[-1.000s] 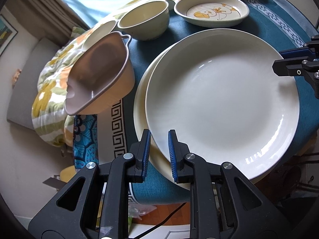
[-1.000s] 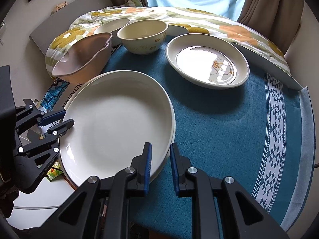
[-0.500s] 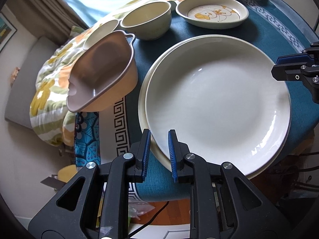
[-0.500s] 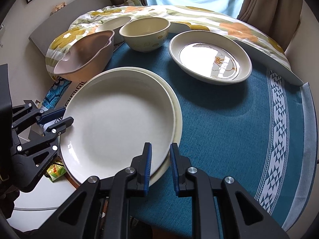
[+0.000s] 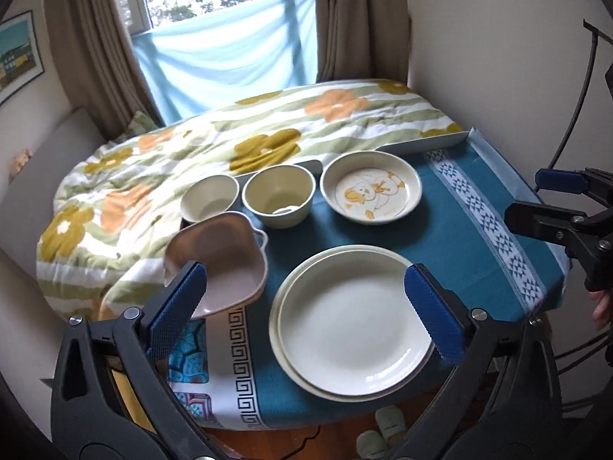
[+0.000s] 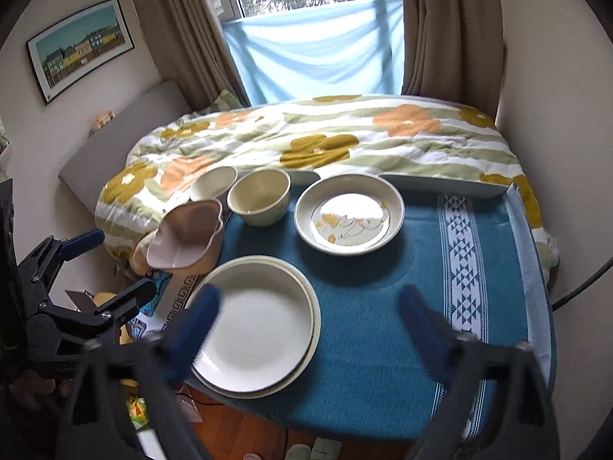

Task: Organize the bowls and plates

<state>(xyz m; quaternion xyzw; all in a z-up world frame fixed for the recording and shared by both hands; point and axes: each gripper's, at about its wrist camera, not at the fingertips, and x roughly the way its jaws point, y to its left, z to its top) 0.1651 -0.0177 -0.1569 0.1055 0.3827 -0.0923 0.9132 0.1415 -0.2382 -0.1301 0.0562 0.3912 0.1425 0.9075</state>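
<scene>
Two white plates (image 5: 352, 326) (image 6: 256, 326) lie stacked at the near edge of the blue-clothed table (image 5: 459, 237). Behind them stand a duck-pattern plate (image 5: 371, 193) (image 6: 348, 214), a cream bowl (image 5: 279, 195) (image 6: 260, 197), a smaller white bowl (image 5: 208, 197) (image 6: 214, 184) and a tilted pink bowl (image 5: 218, 264) (image 6: 184, 237). My left gripper (image 5: 306, 310) (image 6: 111, 268) hovers above the stack, its jaws opening wide and holding nothing. My right gripper (image 6: 308, 326) (image 5: 544, 201) hangs blurred to the stack's right, its jaws opening too, also holding nothing.
A floral quilt (image 5: 230, 142) covers the far half of the table and props up the pink bowl. Curtains and a window stand behind it. Slippers (image 5: 383, 433) lie on the wooden floor below the near table edge. A cable (image 5: 582, 88) hangs by the right wall.
Both grippers have risen and drawn back from the plate stack. Their jaws, shut before, now stand wide apart. Both views have tilted up to take in the window.
</scene>
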